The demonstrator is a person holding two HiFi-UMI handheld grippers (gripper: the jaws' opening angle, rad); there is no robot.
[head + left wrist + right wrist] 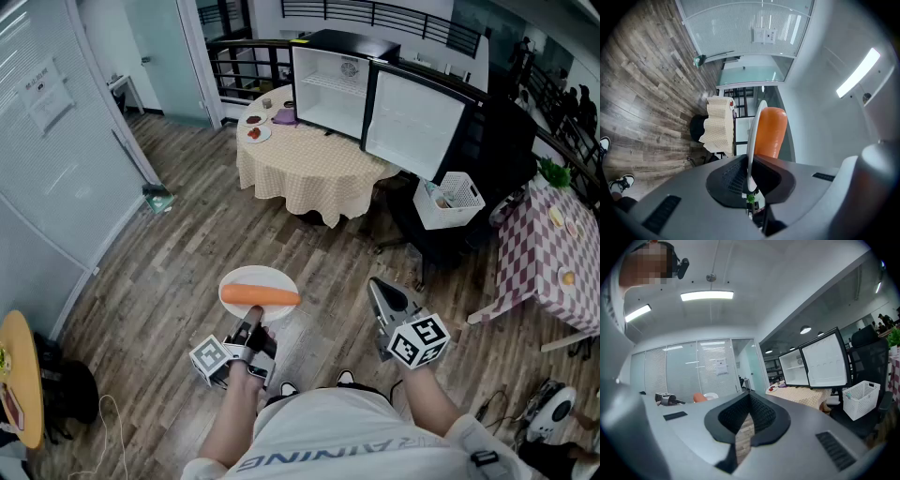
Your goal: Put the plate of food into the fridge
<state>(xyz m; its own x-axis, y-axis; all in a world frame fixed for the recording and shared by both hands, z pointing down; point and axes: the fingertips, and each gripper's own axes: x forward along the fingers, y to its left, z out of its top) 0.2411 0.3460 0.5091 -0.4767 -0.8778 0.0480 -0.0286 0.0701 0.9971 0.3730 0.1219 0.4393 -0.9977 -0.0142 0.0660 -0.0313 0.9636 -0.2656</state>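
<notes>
A white plate carries a long orange carrot. My left gripper is shut on the plate's near rim and holds it level over the floor. In the left gripper view the plate stands edge-on between the jaws, with the carrot to its right. My right gripper is held beside it at the right, shut and empty. The fridge stands far ahead with its door swung open; its white inside shows bare shelves.
A round table with a checked cloth stands before the fridge and bears small dishes. A white basket sits on a black chair at the right. A purple checked table is at far right, glass partitions at left.
</notes>
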